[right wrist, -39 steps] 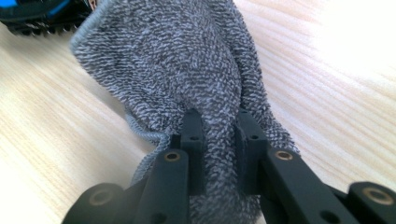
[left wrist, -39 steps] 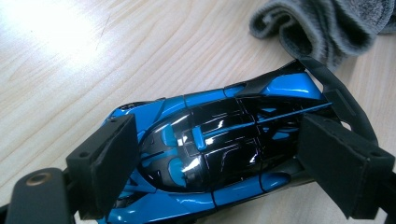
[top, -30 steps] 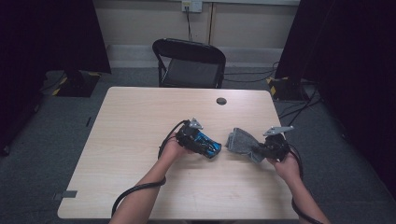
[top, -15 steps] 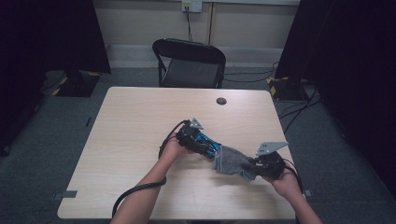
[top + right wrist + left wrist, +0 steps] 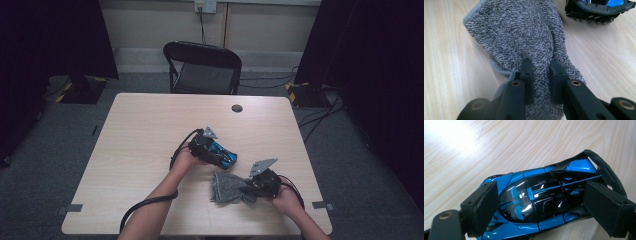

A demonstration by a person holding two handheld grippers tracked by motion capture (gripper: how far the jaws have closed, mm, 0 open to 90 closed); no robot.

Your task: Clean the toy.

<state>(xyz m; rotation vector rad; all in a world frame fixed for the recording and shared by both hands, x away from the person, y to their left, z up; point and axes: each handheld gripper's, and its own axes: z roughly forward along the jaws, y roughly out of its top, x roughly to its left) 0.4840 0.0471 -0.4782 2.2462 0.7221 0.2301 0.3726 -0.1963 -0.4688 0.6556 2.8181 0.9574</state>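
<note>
My left gripper point(image 5: 536, 202) clamps the glossy blue-and-black toy car point(image 5: 544, 195) steady on the tabletop point(image 5: 150, 130). Right gripper point(image 5: 540, 72) pinches the grey knitted cloth point(image 5: 524, 32), probably for wiping it.

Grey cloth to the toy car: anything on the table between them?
Nothing visible. The grey cloth, pinched in the right gripper, lies on bare table just short of the blue toy car, which sits between the left gripper jaws. The right gripper view shows a strip of bare wood between cloth and car.
</note>
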